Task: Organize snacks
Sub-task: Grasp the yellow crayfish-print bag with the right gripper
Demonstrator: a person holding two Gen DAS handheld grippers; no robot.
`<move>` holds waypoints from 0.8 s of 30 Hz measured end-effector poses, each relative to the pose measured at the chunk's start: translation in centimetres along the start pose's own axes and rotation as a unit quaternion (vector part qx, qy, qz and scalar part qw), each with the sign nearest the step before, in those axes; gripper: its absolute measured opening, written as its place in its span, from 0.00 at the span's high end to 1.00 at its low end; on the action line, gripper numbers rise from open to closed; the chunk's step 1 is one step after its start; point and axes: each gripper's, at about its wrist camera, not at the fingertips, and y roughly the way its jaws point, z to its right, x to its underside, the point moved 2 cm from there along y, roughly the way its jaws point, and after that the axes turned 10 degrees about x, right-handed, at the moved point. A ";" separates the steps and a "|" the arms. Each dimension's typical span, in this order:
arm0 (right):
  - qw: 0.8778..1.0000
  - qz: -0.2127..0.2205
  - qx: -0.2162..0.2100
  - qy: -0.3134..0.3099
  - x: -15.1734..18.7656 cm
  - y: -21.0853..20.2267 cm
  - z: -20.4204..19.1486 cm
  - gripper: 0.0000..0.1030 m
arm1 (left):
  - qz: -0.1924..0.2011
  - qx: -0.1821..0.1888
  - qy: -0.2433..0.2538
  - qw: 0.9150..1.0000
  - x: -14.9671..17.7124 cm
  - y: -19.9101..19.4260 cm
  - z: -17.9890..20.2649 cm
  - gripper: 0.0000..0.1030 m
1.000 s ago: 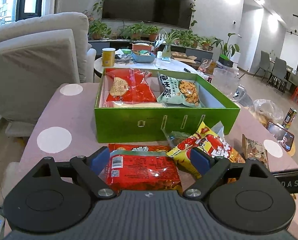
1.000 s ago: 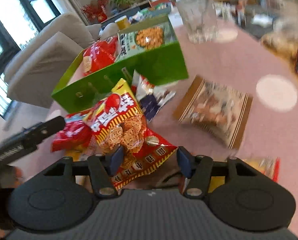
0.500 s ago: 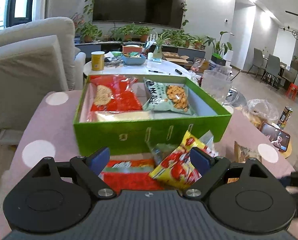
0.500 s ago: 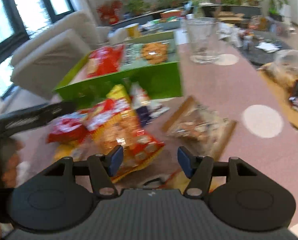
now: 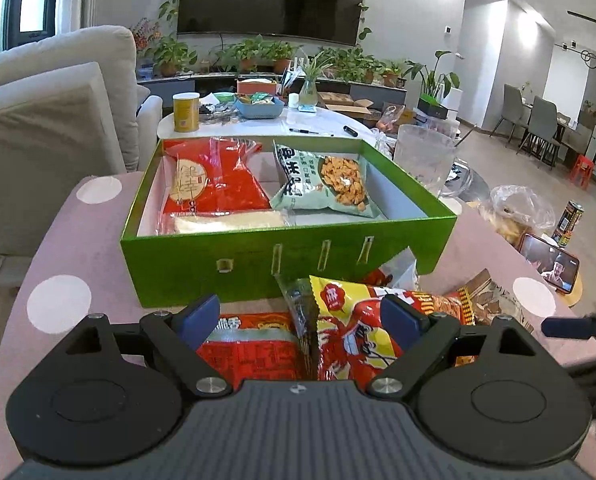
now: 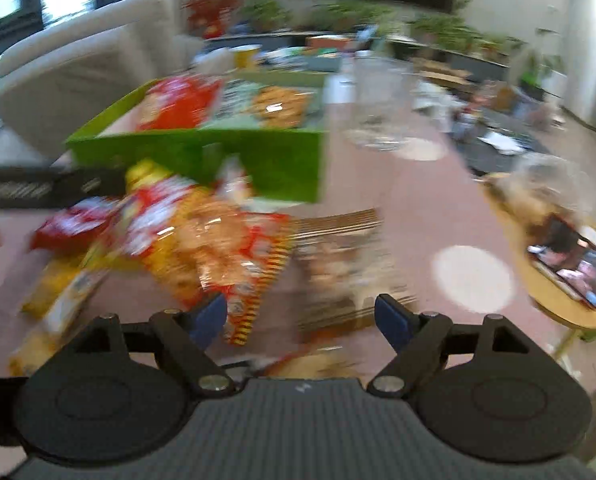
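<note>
From the left wrist view, the left gripper (image 5: 300, 316) hangs low over the pink counter (image 5: 98, 248), its fingers (image 5: 197, 316) spread wide and holding nothing; between them lie a flat red packet (image 5: 254, 356) and a yellow noodle-snack bag (image 5: 354, 332), both just in front of the green box (image 5: 282, 256), which already holds a red bag (image 5: 214, 180), a pale green bag (image 5: 326, 184) and a clear pack of something white (image 5: 230, 222). These bags look light, crinkly and slippery, their contents likely brittle, so a pinch on a sealed edge seems safer than squeezing the belly. The right wrist view is blurred: the right gripper (image 6: 301, 318) is also wide open and empty, above the yellow bag's (image 6: 218, 248) lower corner and a brown striped packet (image 6: 346, 264) beside it.
</note>
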 end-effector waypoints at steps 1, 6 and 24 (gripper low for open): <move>1.000 -0.002 -0.013 0.017 -0.1 0.0 0.6 0.22 | -0.001 0.001 -0.002 1.000 0.1 -0.1 0.1 0.16; 0.983 -0.043 -0.121 0.131 -0.7 0.7 2.1 0.23 | -0.014 0.015 -0.002 1.000 0.8 0.0 0.6 0.16; 0.971 -0.098 -0.144 0.166 -2.3 3.5 0.2 0.23 | -0.047 -0.009 0.038 0.998 2.1 1.6 1.1 0.15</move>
